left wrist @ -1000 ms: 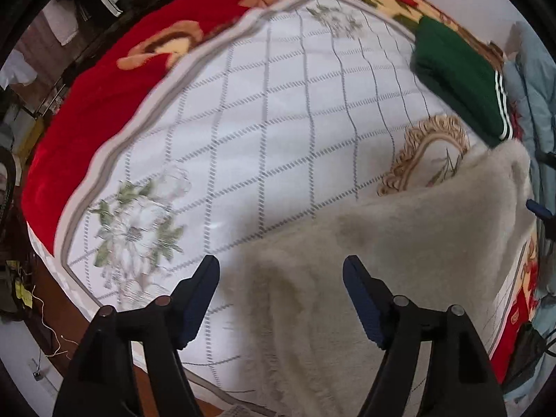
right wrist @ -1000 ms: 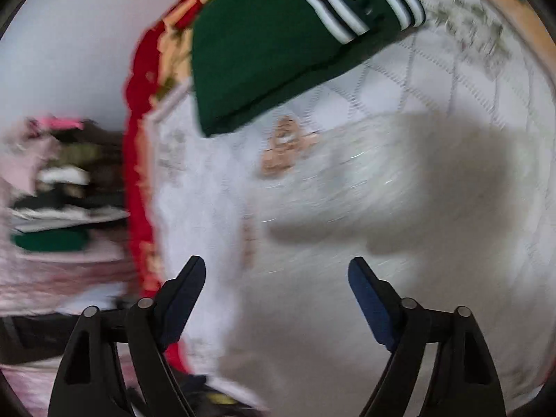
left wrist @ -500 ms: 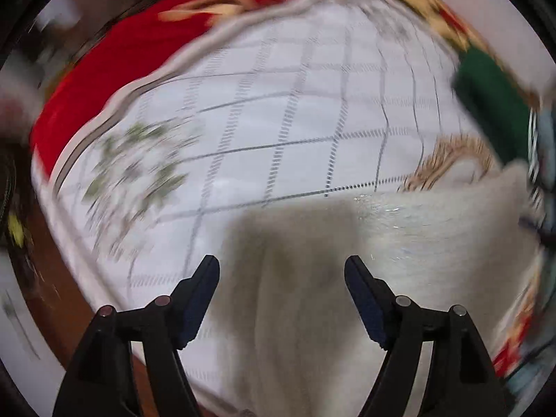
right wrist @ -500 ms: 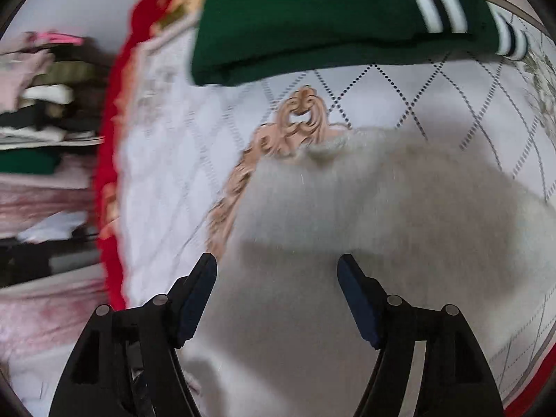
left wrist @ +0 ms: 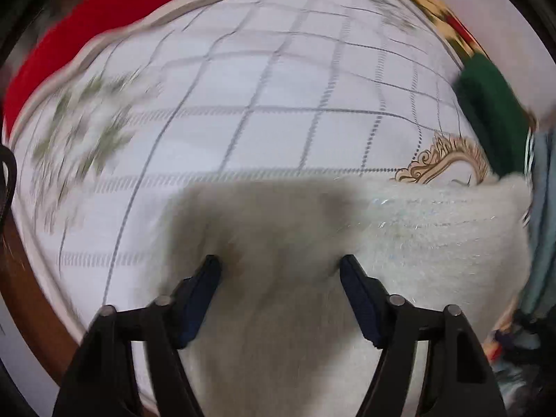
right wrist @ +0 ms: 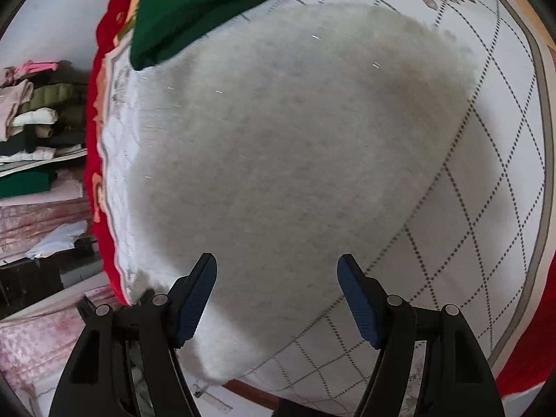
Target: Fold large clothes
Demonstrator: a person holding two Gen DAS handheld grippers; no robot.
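The left gripper (left wrist: 279, 271) and right gripper (right wrist: 277, 269) hang wide apart, holding nothing, above the fluffy grey-white sweater (right wrist: 295, 132).

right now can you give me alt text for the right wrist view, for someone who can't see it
A fuzzy grey-white sweater lies spread over a white quilted bedspread with dotted diamond lines, filling most of the view. The right claw hangs open above its near part, holding nothing. A folded green garment lies at the sweater's far edge, and stacked clothes sit off to the left.

Two wrist fisheyes close above the bed, angled down, sharing the fuzzy grey garment (left wrist: 417, 229) and green one (right wrist: 194, 3)
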